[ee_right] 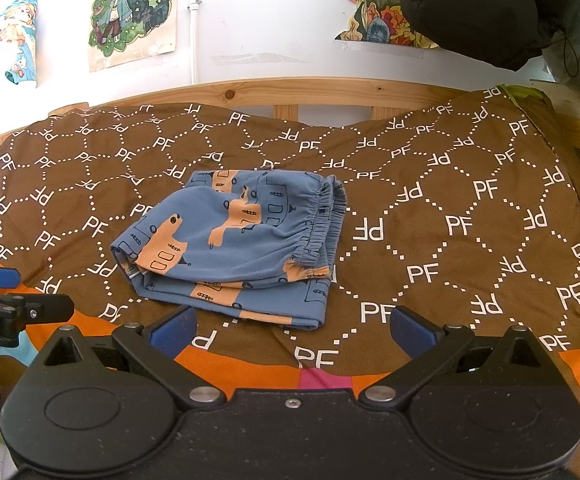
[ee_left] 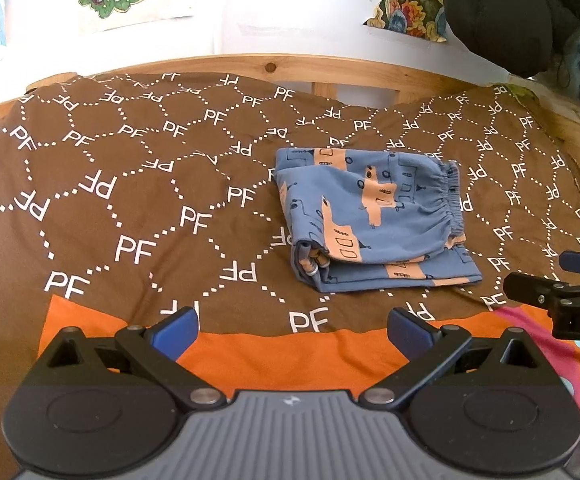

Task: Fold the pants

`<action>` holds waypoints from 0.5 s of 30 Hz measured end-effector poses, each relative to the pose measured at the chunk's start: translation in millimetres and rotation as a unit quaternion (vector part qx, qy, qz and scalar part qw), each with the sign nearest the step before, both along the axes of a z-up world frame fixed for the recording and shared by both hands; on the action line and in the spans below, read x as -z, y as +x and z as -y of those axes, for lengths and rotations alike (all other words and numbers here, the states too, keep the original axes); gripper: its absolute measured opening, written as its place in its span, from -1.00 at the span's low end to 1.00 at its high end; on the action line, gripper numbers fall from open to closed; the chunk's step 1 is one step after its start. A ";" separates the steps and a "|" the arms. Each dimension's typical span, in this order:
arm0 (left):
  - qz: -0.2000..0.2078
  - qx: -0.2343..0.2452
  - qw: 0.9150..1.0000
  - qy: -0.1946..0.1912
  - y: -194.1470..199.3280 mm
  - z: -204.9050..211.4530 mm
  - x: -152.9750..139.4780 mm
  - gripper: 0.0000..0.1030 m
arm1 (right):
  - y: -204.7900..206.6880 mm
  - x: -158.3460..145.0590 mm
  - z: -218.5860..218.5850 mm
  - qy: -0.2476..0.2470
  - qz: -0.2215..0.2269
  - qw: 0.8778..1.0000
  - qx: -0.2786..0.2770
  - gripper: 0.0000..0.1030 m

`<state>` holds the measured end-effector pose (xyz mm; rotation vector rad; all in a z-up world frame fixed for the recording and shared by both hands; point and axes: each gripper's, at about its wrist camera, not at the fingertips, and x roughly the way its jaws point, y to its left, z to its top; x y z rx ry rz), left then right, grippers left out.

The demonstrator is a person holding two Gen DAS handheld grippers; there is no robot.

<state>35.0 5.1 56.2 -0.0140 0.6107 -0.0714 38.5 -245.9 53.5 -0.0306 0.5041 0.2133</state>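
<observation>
The blue pants with orange patches (ee_left: 370, 216) lie folded in a compact stack on the brown blanket, elastic waistband to the right; they also show in the right wrist view (ee_right: 233, 244). My left gripper (ee_left: 292, 334) is open and empty, hovering near the blanket's front edge, short of the pants. My right gripper (ee_right: 292, 332) is open and empty, just in front of the pants' near edge. The right gripper shows at the right edge of the left wrist view (ee_left: 570, 280); the left gripper shows at the left edge of the right wrist view (ee_right: 9, 292).
A brown blanket with white "PF" print (ee_left: 129, 200) covers a wooden bed frame (ee_left: 269, 65). An orange and pink cover (ee_left: 273, 356) lies under its front edge. A black jacket (ee_right: 474, 8) hangs at the back right. Posters hang on the white wall (ee_right: 129, 12).
</observation>
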 end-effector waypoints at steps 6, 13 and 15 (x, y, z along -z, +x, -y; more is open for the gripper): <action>-0.001 -0.008 1.000 -0.003 0.7 -2.9 -0.4 0.99 | -0.1 0.1 -0.9 -0.001 -0.001 1.000 0.000 0.99; -0.003 -0.006 1.000 -0.006 0.0 -4.3 -1.3 0.99 | -0.1 0.3 -1.5 -0.003 -0.001 1.000 -0.003 0.99; -0.004 -0.003 1.000 -0.010 -0.5 -4.2 -1.2 0.99 | -0.2 0.2 -1.8 -0.003 -0.001 1.000 -0.003 0.99</action>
